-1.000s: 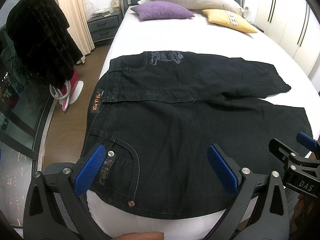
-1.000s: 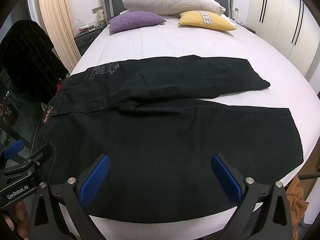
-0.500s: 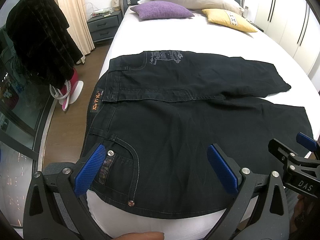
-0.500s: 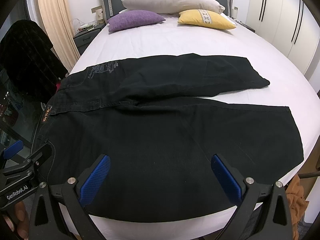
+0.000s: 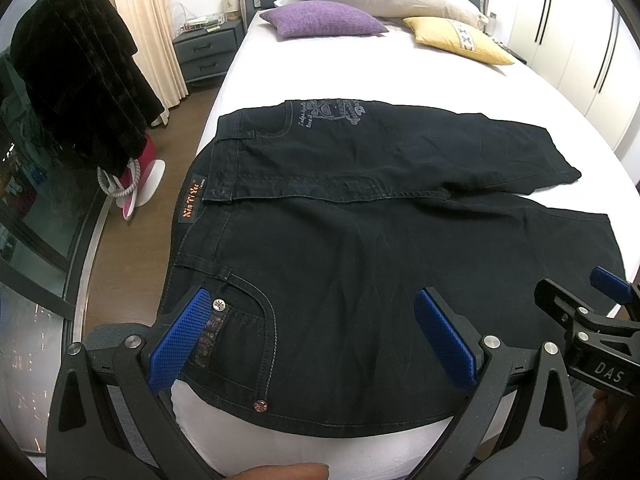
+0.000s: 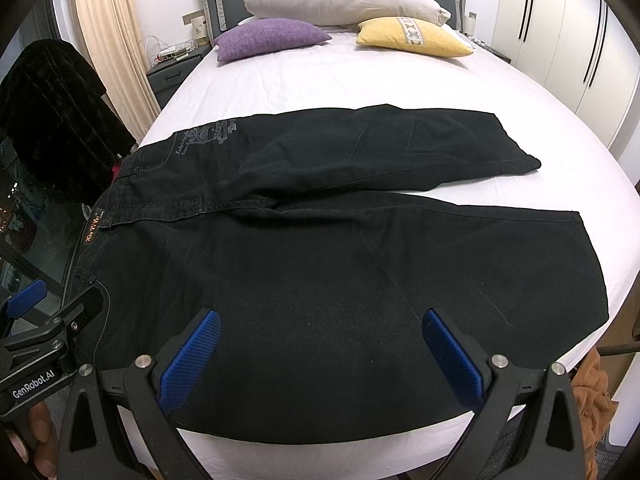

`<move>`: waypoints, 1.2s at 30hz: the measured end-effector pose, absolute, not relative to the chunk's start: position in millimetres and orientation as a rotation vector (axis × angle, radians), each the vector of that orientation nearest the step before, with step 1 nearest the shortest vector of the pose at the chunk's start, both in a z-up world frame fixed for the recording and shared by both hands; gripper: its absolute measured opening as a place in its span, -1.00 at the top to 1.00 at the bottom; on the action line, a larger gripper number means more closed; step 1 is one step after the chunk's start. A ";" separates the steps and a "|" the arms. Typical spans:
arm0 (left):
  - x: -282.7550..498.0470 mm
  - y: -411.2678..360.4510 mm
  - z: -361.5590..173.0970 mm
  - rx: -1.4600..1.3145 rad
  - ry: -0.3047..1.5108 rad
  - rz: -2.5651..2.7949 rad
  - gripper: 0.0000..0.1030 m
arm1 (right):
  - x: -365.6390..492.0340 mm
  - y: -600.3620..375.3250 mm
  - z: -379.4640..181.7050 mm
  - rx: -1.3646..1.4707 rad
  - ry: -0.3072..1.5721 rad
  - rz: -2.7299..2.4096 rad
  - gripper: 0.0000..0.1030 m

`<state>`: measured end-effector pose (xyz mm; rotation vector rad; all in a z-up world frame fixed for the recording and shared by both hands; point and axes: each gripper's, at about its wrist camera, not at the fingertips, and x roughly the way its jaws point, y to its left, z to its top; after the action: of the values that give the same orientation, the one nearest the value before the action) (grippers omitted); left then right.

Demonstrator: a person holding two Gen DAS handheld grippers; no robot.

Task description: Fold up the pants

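Left wrist view: left gripper (image 5: 312, 340) fingers spread wide, empty, over the front pocket (image 5: 236, 344) at the waistband end of the pants (image 5: 360, 248). Right gripper (image 6: 320, 354) likewise spread, the near leg lying between and past its fingers. Pants flat on the bed (image 6: 360, 80), legs apart (likely staged for folding leg over leg).

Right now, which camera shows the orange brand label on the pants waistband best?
The left wrist view: the orange label faces the camera, lettering large and unobstructed on the pants. The right wrist view shows it smaller, near the left edge, at a steep slant.
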<state>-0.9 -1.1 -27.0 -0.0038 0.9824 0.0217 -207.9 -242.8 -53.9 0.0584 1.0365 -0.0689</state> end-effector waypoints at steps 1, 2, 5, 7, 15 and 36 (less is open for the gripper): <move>-0.4 -1.3 -27.1 -0.004 0.984 0.021 -1.00 | -207.6 -243.0 -54.3 0.059 1.037 -0.069 -1.00; -0.2 -1.4 -27.1 -0.004 0.985 0.019 -1.00 | -208.0 -243.0 -54.8 0.060 1.038 -0.069 -1.00; 2.6 0.5 -28.0 -0.006 0.986 0.016 -1.00 | -206.8 -243.4 -56.6 0.059 1.043 -0.068 -1.00; 6.8 2.8 -28.0 -0.007 0.983 0.014 -1.00 | -205.0 -244.3 -57.8 0.058 1.045 -0.063 -1.00; 55.2 16.2 -28.3 -0.004 0.980 -0.112 -1.00 | -176.7 -261.0 -50.6 0.082 1.023 0.051 -1.00; 365.2 45.0 -60.8 0.261 1.104 -0.541 -0.78 | -1.1 -291.2 -61.5 -0.062 0.982 0.469 -0.39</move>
<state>365.2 45.0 -60.8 0.2606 1.1039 -0.5413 -1.1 -291.2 -61.5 -0.0617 0.9823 0.4685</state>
